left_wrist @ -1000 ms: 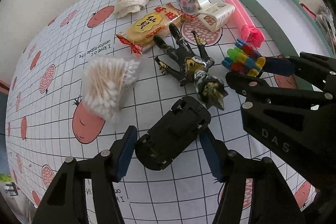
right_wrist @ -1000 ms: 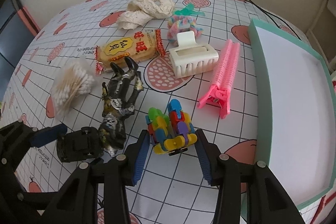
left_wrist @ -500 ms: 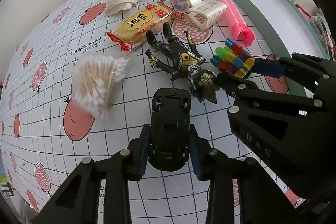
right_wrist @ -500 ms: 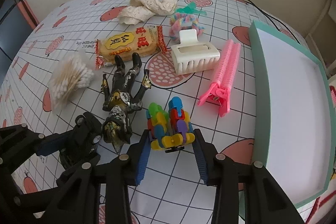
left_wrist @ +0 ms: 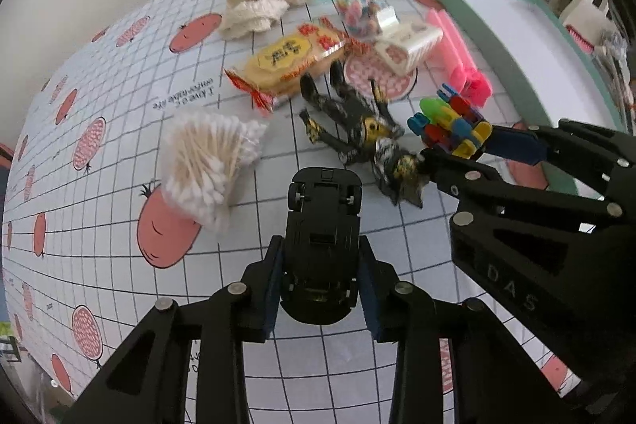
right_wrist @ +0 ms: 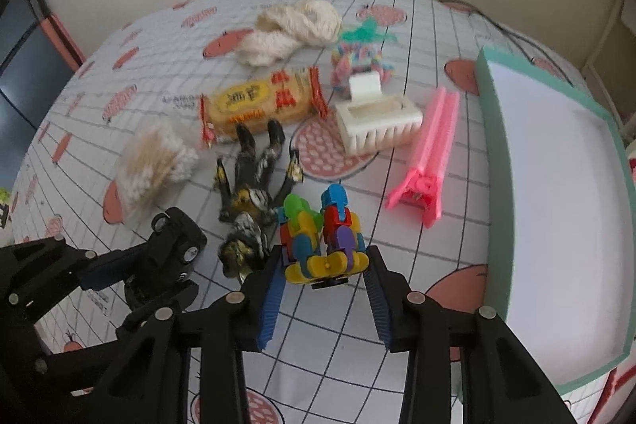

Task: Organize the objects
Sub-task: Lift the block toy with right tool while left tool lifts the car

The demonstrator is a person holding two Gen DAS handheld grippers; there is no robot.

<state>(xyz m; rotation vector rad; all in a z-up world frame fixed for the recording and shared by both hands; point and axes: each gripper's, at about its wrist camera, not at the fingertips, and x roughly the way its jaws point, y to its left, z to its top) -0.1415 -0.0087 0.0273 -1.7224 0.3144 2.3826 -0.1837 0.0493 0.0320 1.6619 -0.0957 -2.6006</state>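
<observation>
Left wrist: grid-and-tomato cloth covers the bench [left_wrist: 119, 130] beneath a plain wall.
Green-rimmed tray [right_wrist: 556, 209] holds nothing; left tool [left_wrist: 320, 289] grips black toy car [left_wrist: 322, 225], right tool [right_wrist: 324, 295] spread around block toy [right_wrist: 318, 237].

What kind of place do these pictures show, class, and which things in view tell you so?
Probably a room in a home: a table under a patterned tablecloth against a plain wall, strewn with household bits such as a snack packet, cotton swabs and a black toy car, beside a green-rimmed tray.
</observation>
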